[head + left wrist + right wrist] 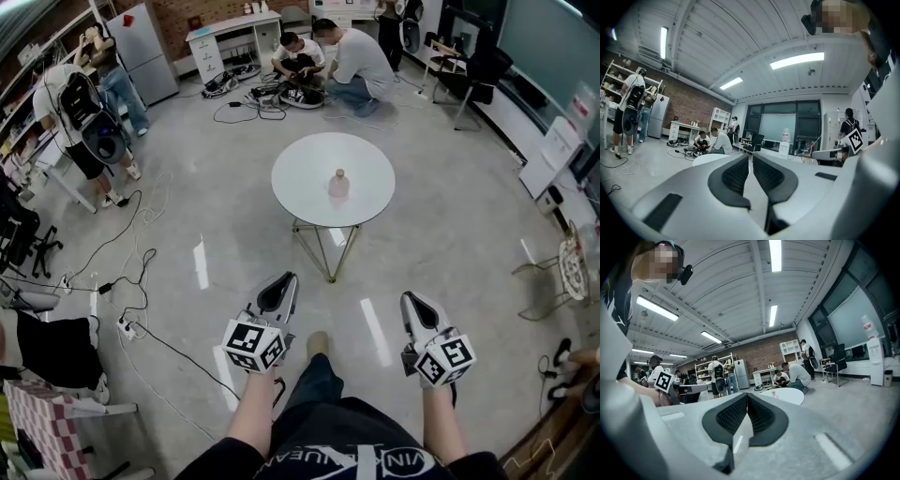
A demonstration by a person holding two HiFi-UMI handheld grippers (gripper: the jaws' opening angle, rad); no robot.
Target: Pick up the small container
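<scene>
- Small container (338, 184): upright at ctr of round counter (298, 159), untouched.
- Left claw (284, 281) & right claw (411, 300): jaws together, empty, well short of counter's near edge.
- Left to do: approach, open, grip, lift.

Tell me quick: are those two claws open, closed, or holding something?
Grey two-jaw left gripper: closed, holding nothing.
Grey two-jaw right gripper: closed, holding nothing.

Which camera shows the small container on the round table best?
The head view: the small container stands clear on the round table. The right gripper view shows it as a distant speck; the left gripper view shows only the table.
</scene>
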